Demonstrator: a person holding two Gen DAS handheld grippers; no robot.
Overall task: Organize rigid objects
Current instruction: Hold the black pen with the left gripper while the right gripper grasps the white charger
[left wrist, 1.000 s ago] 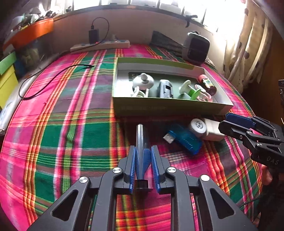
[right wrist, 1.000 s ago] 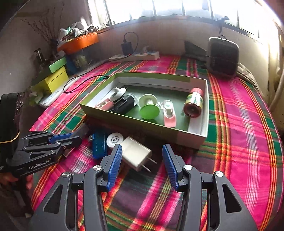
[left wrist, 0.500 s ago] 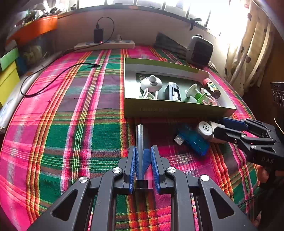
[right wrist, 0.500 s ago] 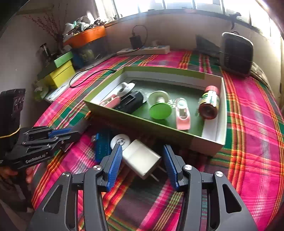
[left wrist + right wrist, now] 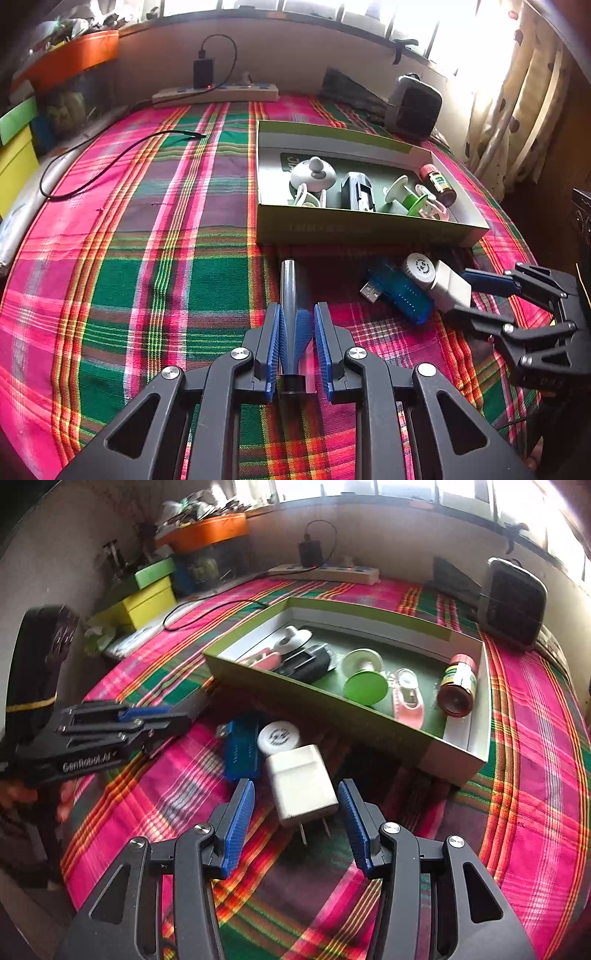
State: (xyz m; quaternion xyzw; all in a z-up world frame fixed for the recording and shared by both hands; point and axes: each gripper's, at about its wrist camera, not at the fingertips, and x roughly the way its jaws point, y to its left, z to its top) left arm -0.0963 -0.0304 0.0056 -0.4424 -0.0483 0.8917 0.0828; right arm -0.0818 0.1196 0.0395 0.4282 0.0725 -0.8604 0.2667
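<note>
Left gripper [image 5: 298, 325] clamped on a dark tube [image 5: 289, 291] just in front of the box's [image 5: 369, 230] near wall; right gripper [image 5: 297, 812] jaws apart, straddling the white charger [image 5: 301, 782] on the plaid cloth [image 5: 147, 258], beside the blue USB stick [image 5: 240, 751].

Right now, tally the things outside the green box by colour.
White: 2, the charger plug and the round cap
Blue: 1, the USB stick
Dark grey: 1, the tube gripped in the left tool
Total: 4
</note>
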